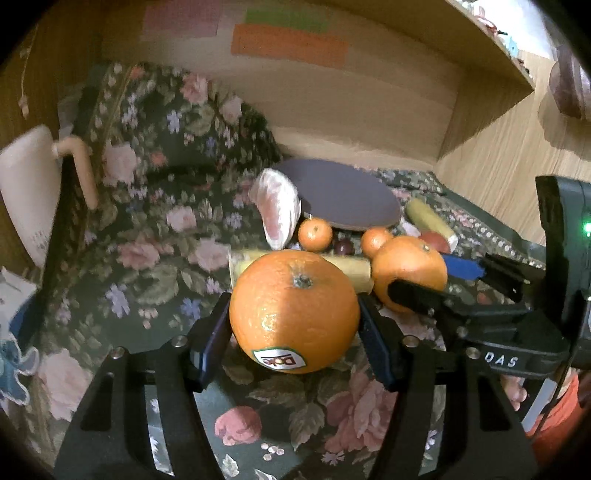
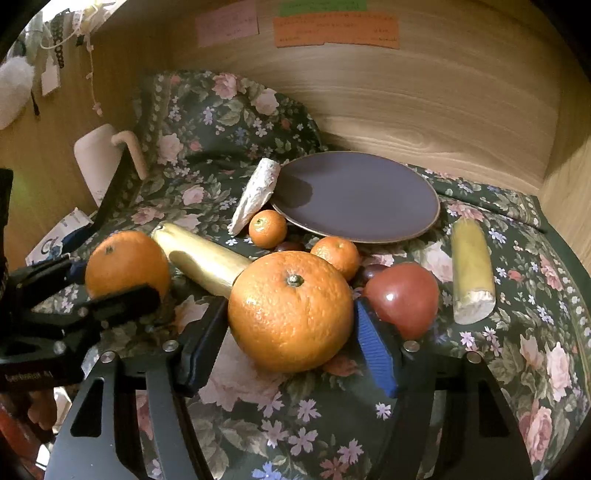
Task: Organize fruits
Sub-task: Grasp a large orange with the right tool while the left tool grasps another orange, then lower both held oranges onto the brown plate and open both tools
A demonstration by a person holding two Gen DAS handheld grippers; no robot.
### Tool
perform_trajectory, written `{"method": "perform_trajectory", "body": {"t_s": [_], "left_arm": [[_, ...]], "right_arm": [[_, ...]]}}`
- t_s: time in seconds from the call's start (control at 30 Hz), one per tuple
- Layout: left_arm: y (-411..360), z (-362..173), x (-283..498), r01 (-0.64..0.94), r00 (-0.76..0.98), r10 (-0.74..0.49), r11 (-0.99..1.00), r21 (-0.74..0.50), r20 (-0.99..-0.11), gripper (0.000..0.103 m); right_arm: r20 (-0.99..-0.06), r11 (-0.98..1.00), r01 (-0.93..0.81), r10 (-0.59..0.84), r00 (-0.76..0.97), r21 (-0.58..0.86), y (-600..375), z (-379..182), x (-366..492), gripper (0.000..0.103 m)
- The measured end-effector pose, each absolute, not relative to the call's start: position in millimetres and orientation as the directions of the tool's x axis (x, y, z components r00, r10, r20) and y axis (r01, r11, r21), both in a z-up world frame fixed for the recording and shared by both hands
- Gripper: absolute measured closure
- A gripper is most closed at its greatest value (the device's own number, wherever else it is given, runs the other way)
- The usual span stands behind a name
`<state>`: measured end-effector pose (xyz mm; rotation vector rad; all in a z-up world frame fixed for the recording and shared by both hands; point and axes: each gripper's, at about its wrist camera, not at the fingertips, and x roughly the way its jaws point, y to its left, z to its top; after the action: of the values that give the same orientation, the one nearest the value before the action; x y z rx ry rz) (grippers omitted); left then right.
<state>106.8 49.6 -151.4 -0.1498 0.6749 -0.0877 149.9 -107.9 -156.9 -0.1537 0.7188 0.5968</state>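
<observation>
My left gripper [image 1: 294, 325] is shut on a large orange with a Dole sticker [image 1: 294, 312]; it also shows in the right wrist view [image 2: 125, 264]. My right gripper [image 2: 290, 325] is shut on a second large orange [image 2: 290, 310], seen in the left wrist view [image 1: 410, 271]. Both oranges sit low over the floral cloth [image 2: 295, 424]. Behind them lie a dark purple plate [image 2: 358, 195], two mandarins [image 2: 267, 228] [image 2: 336, 254], a red apple [image 2: 404, 297], a peeled pomelo segment [image 2: 256, 194], two yellow cut pieces [image 2: 201, 258] [image 2: 471, 269] and dark grapes [image 2: 371, 271].
Wooden walls close the nook at the back and right [image 2: 443, 103], with a shelf above [image 1: 491, 48]. A white device with a beige tube [image 2: 99, 158] stands at the left. Coloured notes [image 2: 336, 29] hang on the back wall.
</observation>
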Motion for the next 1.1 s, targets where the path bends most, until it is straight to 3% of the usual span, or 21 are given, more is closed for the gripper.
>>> {"method": "perform_trajectory", "body": {"t_s": [0.6,0.87,1.1], "left_arm": [[44.7,-84.8,145.2,0.068,0.861,-0.111,0.992,-0.104,-0.497,0.039],[34.8,-64.0,181.4,0.080,0.871,-0.103,0.994,-0.067,-0.481,0.039],[34.0,-57.8,214.3,0.077,0.868,-0.093,0.996,-0.052,-0.489,0.038]], "right_arm": [[-0.500,0.858,-0.513,0.440,0.746,-0.010,-131.2,-82.7,169.9,0.038],[-0.429,0.875,-0.482,0.415,0.802,-0.054,-132.9,-57.9,192.0,0.038],[-0.428,0.873,-0.484,0.414,0.803,-0.063,-127.4,-53.0,215.4,0.038]]}}
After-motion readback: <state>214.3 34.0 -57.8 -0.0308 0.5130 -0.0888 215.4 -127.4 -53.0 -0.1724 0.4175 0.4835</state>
